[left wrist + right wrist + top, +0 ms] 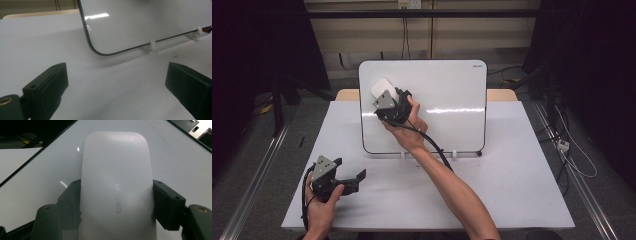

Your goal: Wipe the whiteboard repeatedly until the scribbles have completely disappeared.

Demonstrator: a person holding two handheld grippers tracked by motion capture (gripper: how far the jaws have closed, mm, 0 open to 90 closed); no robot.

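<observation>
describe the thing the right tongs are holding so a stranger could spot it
Find the whiteboard standing on the table. Against its upper left area, the right tongs clamp a whiteboard eraser: a smooth, pale, rounded oblong with faint grey lettering.

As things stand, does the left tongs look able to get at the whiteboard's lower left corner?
Probably yes: the left tongs stand open over bare table, with nothing between them and the whiteboard corner.

Dim room, glare streak on whiteboard [447, 111]

Bare forearms, no sleeves | black two-jaw left gripper [354, 178], right gripper [378, 95] | grey three-cornered top plates | black trailing cables | brass-coloured screw sockets
</observation>
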